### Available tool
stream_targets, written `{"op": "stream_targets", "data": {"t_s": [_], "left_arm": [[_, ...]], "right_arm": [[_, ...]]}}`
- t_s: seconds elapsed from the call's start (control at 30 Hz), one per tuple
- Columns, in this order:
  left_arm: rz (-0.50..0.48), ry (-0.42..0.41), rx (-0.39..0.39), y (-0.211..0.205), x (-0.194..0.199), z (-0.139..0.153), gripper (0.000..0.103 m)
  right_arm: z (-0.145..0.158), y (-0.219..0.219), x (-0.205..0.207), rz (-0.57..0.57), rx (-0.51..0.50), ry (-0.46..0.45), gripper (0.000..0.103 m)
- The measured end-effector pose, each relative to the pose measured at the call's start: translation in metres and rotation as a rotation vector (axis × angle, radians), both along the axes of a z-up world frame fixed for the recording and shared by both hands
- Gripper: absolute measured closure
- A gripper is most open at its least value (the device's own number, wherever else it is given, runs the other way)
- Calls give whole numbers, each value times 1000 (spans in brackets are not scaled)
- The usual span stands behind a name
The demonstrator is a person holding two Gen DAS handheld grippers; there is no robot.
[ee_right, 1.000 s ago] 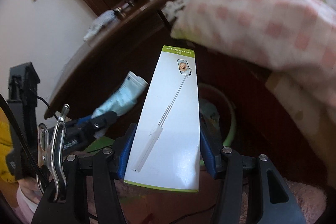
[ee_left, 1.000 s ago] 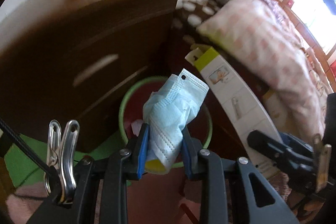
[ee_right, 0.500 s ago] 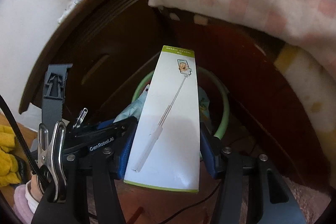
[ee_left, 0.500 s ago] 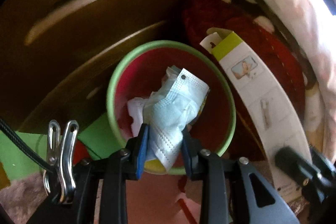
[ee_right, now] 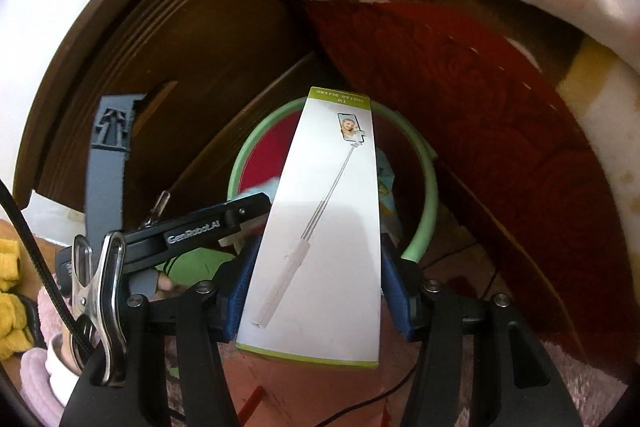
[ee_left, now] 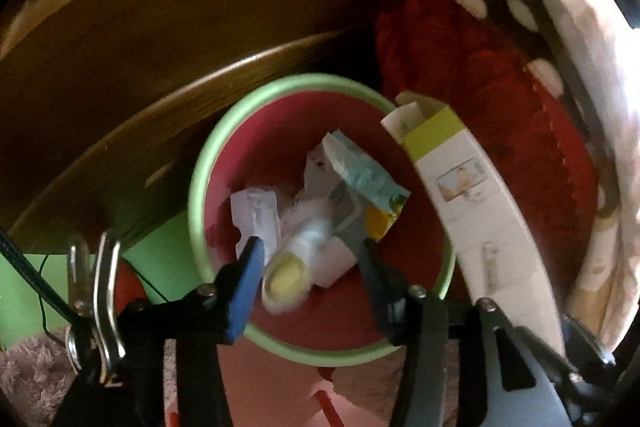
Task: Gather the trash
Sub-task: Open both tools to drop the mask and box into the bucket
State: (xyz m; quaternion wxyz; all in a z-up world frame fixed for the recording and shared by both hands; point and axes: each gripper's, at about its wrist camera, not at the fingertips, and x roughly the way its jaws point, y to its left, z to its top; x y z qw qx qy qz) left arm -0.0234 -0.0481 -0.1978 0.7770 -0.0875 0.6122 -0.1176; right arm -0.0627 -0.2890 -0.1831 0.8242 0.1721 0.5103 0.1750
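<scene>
Both of my grippers hang over the trash bin (ee_left: 204, 187), a green-rimmed tub with a red inside that fills the middle of the left wrist view. Jaws on my left gripper (ee_left: 308, 267) are opening, and nothing is pressed between the pads; the blurred yellow-ended roll of trash (ee_left: 294, 265) sits in the gap between them, low in the centre of the frame, free of both pads, over the bin's inside. Crumpled white paper and a teal-and-yellow wrapper (ee_left: 368, 179) lie in the bin above it in the frame. My right gripper (ee_right: 316, 291) is clamped on the selfie stick box (ee_right: 332, 227), blue pads against both of its long edges near the lower end. That white box with green ends runs up the centre of the right wrist view, its top end over the bin rim. In the left wrist view it slants down the right side, beside the bin. Dark wooden furniture (ee_right: 168, 39) curves across the upper left.
</scene>
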Motion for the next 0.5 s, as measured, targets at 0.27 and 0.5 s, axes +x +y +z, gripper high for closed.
{"op": "stream_targets", "data": {"t_s": [0.27, 0.5], "left_arm": [[3, -63, 13, 2, -5, 18, 49], [21, -109, 42, 13, -2, 29, 49]], "right_arm": [[-5, 10, 7, 19, -13, 17, 46], [-15, 27, 26, 42, -27, 29, 46]]}}
